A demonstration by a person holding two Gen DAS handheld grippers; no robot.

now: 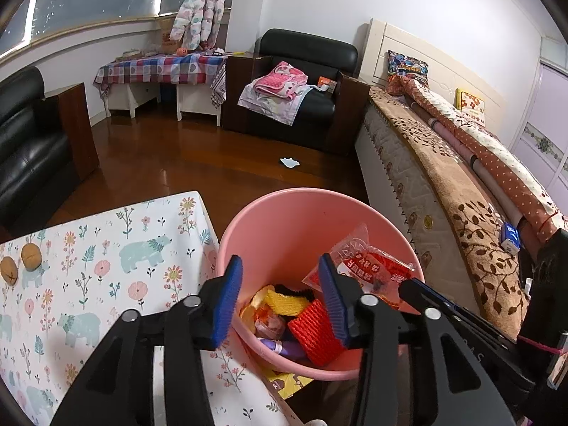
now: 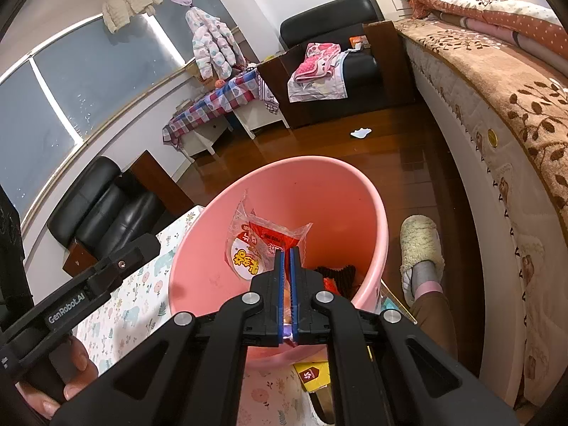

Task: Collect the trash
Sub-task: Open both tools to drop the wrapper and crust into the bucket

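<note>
- Right wrist view: right claw point(image 2: 287, 252) clamped the snack wrapper point(image 2: 255, 245) by its edge over the pink bin point(image 2: 369, 191).
- Wrapper looked light, crinkly, slippery; an edge pinch suits it.
- Left claw point(image 1: 280, 298) hung apart, empty.

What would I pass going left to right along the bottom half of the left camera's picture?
Two walnuts → flowery tablecloth → pink bucket → red snack wrapper → bed's brown leaf-patterned blanket → small blue box.

The pink bin point(image 2: 369, 213) hides most trash; wrapper point(image 2: 255, 245) print seems unreadable.
</note>
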